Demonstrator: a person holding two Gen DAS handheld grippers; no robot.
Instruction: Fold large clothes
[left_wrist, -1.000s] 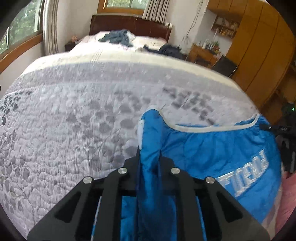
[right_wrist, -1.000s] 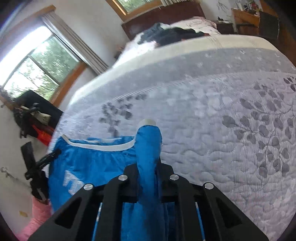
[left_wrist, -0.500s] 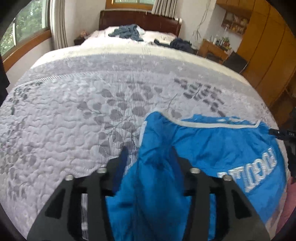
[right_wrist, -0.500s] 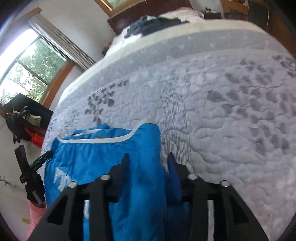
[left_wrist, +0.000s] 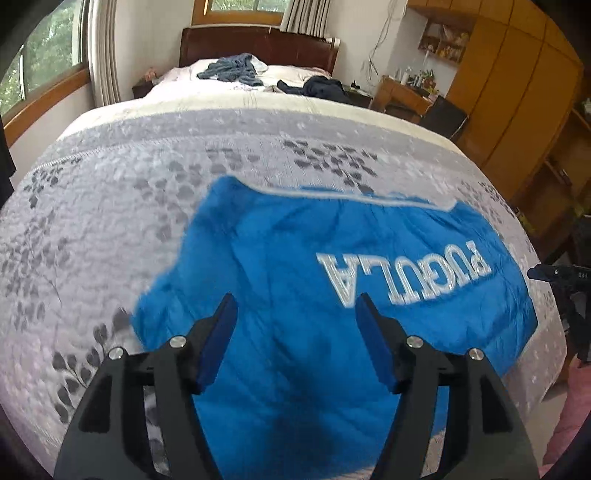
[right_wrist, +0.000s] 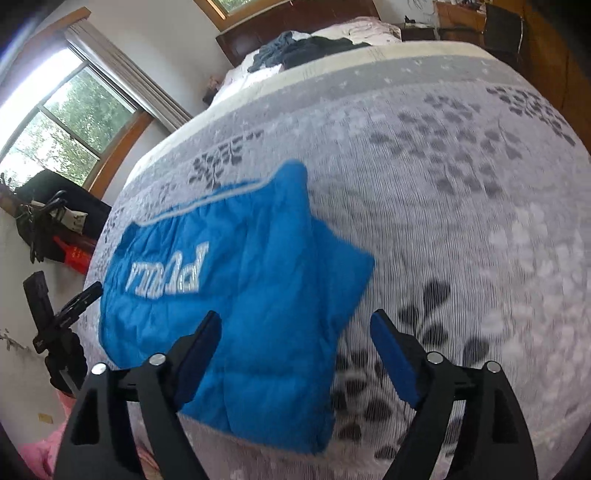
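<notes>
Both my tongs, left (left_wrist: 295, 326) and right (right_wrist: 295, 343), gape wide, holding nothing. The blue jacket (left_wrist: 314, 295) lies folded on the bed (left_wrist: 110, 221). I judge one fold is laid; next I must grip an edge for another.
</notes>
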